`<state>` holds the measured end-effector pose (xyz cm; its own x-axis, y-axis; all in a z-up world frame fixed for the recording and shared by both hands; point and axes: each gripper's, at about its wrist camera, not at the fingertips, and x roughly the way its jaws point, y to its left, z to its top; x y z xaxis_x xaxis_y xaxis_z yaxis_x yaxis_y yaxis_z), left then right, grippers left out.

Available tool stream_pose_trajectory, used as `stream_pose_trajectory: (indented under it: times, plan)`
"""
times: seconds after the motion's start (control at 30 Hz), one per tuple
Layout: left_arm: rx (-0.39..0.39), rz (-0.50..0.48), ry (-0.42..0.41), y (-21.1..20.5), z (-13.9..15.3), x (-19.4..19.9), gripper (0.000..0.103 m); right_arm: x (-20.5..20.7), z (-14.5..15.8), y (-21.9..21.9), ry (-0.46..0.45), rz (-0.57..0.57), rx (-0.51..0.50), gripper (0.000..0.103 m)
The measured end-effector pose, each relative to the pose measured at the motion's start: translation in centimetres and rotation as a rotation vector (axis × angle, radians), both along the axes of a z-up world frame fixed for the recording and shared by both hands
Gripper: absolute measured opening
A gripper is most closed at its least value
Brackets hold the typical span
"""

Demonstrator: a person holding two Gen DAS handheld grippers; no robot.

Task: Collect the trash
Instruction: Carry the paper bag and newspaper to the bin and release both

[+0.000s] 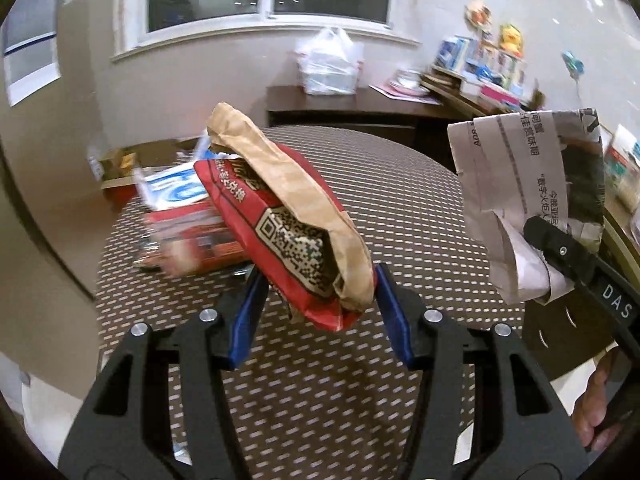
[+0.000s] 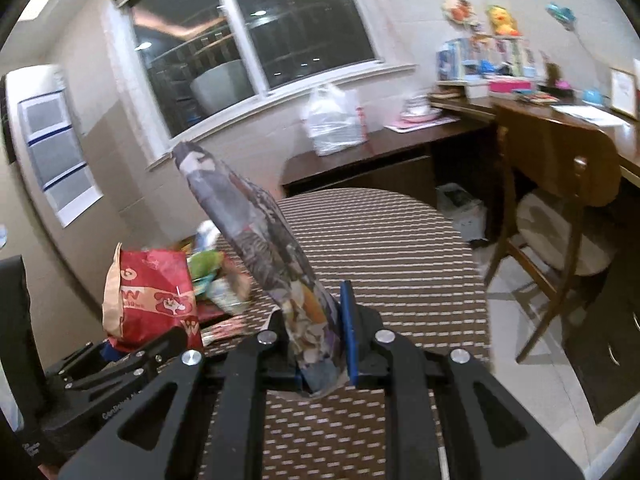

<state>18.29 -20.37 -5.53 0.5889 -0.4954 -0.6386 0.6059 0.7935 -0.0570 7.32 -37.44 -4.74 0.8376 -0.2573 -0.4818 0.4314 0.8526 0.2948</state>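
Note:
A crumpled red and brown paper bag [image 1: 296, 224] with a QR code hangs above the round table, and my left gripper [image 1: 316, 300] is shut on its lower end with both blue pads pressing it. In the right wrist view the same bag [image 2: 152, 296] shows at the left, with the left gripper [image 2: 168, 340] under it. My right gripper [image 2: 320, 328] is shut on a folded printed paper [image 2: 260, 232] that sticks up and to the left. In the left wrist view that paper [image 1: 516, 184] is at the right, held by the right gripper [image 1: 540, 248].
The round table [image 1: 400, 200] has a brown patterned cloth. A red box [image 1: 192, 240] and a blue and white packet [image 1: 176, 192] lie at its far left. Beyond stand a dark cabinet with a white plastic bag [image 2: 332, 120], a wooden chair [image 2: 560, 200], a cluttered desk and a lined bin [image 2: 460, 208].

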Motion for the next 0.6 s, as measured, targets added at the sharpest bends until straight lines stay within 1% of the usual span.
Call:
stream_pose_trajectory:
  times: [0.4, 0.5, 0.6]
  plan:
    - [-0.016, 0.257, -0.027, 12.3, 1.4, 0.8, 0.054, 5.5, 1.9, 11.0, -0.022, 0.315, -0.014, 0.015]
    - [-0.016, 0.323, -0.028, 15.4, 1.2, 0.7, 0.054, 6.7, 2.2, 13.9, -0.02, 0.393, -0.017, 0.015]
    - [-0.021, 0.393, -0.011, 18.5, 0.9, 0.7, 0.054, 7.9, 2.2, 16.8, -0.012, 0.469, -0.015, 0.015]
